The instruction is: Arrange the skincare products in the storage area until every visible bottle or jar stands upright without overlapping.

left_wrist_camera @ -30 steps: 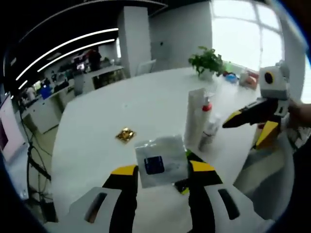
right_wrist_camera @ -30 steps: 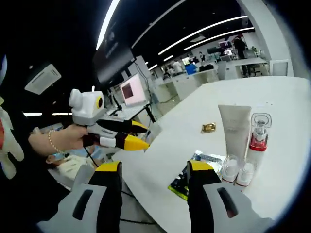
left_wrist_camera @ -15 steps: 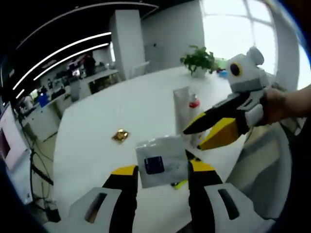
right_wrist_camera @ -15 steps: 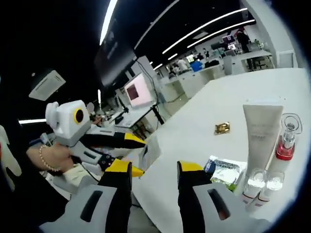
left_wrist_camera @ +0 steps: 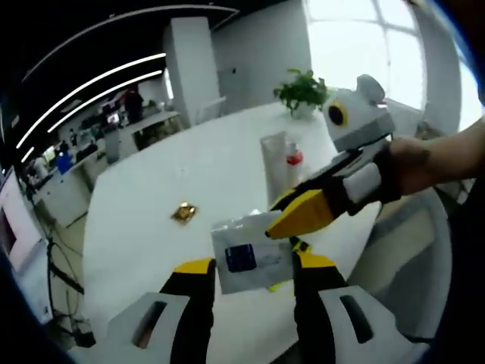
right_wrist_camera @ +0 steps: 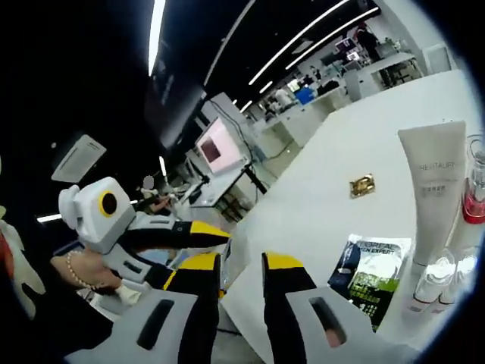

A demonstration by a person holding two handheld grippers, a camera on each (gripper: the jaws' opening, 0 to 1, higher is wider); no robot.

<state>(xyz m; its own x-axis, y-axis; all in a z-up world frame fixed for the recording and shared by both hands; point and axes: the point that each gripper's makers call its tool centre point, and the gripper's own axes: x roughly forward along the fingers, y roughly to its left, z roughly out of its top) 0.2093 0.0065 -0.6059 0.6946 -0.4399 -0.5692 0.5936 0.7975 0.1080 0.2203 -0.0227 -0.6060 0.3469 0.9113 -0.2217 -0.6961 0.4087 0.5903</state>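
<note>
On white table (right_wrist_camera: 333, 152), upright tube (right_wrist_camera: 433, 189) lettered "REVITALIFT", sachet (right_wrist_camera: 371, 274) marked "L'OREAL"

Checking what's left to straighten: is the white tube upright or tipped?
Upright. The white tube stands on its cap on the table, beside the red-banded bottle and small vials.

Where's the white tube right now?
The white tube stands upright at the right gripper view's right side, beside the red-capped bottle, behind the sachet.
</note>
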